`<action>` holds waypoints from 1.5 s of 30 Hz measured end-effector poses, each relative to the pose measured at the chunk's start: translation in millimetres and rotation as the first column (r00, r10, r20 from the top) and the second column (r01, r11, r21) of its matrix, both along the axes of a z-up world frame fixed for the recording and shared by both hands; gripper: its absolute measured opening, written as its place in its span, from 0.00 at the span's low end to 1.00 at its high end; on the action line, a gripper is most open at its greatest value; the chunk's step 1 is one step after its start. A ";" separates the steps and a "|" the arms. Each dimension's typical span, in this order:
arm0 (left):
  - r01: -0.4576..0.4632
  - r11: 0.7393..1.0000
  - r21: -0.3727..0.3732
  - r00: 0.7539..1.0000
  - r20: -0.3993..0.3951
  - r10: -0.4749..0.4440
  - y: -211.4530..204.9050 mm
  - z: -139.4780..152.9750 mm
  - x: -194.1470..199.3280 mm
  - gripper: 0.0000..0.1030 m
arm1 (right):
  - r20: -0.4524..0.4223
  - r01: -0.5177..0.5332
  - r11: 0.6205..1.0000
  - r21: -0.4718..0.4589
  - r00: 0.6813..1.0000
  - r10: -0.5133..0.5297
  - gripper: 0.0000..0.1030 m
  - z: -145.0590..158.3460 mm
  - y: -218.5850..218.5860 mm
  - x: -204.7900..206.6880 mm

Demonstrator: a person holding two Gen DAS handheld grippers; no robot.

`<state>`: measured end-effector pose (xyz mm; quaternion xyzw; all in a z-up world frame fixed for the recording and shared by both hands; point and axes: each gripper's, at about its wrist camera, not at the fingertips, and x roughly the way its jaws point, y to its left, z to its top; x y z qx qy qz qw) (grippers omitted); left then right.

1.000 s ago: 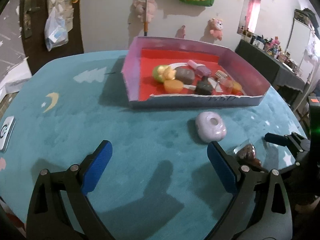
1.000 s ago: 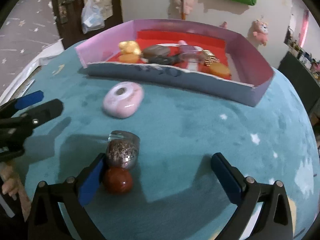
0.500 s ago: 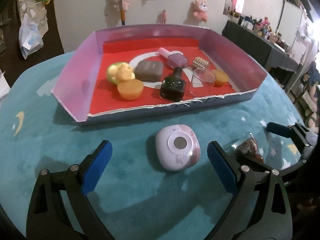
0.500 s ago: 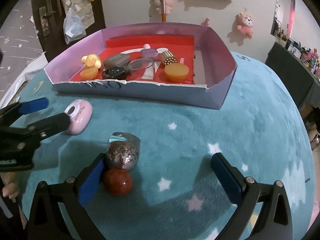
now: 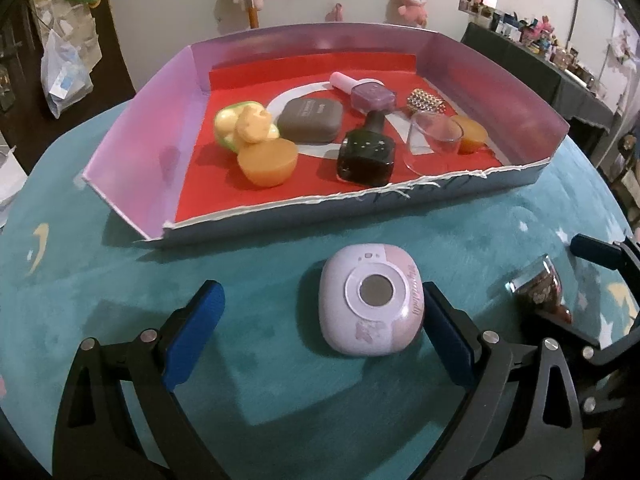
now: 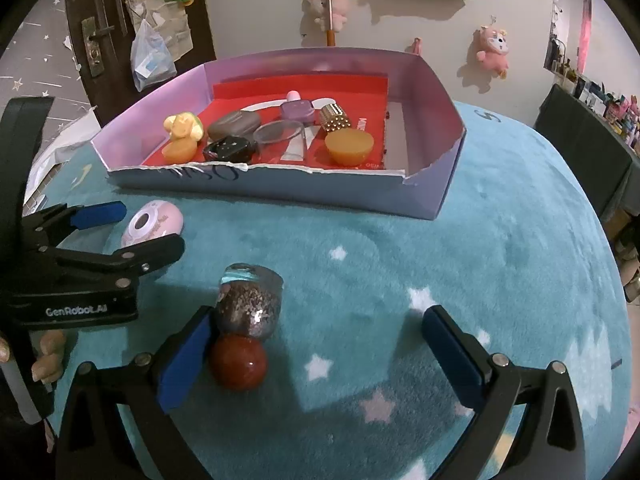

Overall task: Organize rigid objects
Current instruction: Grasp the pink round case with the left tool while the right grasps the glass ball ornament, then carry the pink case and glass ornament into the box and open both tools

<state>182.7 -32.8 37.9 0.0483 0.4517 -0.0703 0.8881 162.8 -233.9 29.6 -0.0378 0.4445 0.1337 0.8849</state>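
A pink rounded case (image 5: 372,300) lies on the teal cloth between the fingers of my open left gripper (image 5: 320,328), against its right pad; it also shows in the right wrist view (image 6: 154,226). My right gripper (image 6: 316,354) is open, its left pad touching a glitter bottle (image 6: 250,306) with a red round cap (image 6: 238,362); the bottle also shows in the left wrist view (image 5: 538,292). A purple tray with a red floor (image 5: 152,152) stands beyond, also in the right wrist view (image 6: 436,188).
The tray holds a yellow duck (image 5: 244,128), an orange cup (image 5: 268,162), a grey case (image 5: 310,120), a dark polish bottle (image 5: 368,154), a purple bottle (image 5: 368,94), a clear cup (image 5: 434,142) and more. A door (image 6: 92,28) and wall toys stand behind.
My left gripper has moved forward and around the pink case, which now lies between its fingers. The right gripper has stayed beside the glitter bottle and turned its view a little.
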 end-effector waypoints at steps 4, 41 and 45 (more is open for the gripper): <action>0.022 1.000 -0.010 1.000 -0.004 -0.022 -0.1 0.5 -0.3 0.92 | 0.000 -0.026 1.000 0.017 1.000 0.026 1.00 0.1 2.2 -3.5; 0.143 0.984 -0.104 0.983 0.130 -0.129 -3.2 64.8 -19.3 0.45 | 0.139 -0.150 0.983 0.104 0.981 0.135 0.31 56.3 11.4 -8.3; 0.145 0.985 -0.094 0.980 0.154 -0.129 -2.3 80.5 -2.9 0.45 | 0.173 -0.163 0.981 0.102 0.974 0.144 0.31 77.0 13.1 10.5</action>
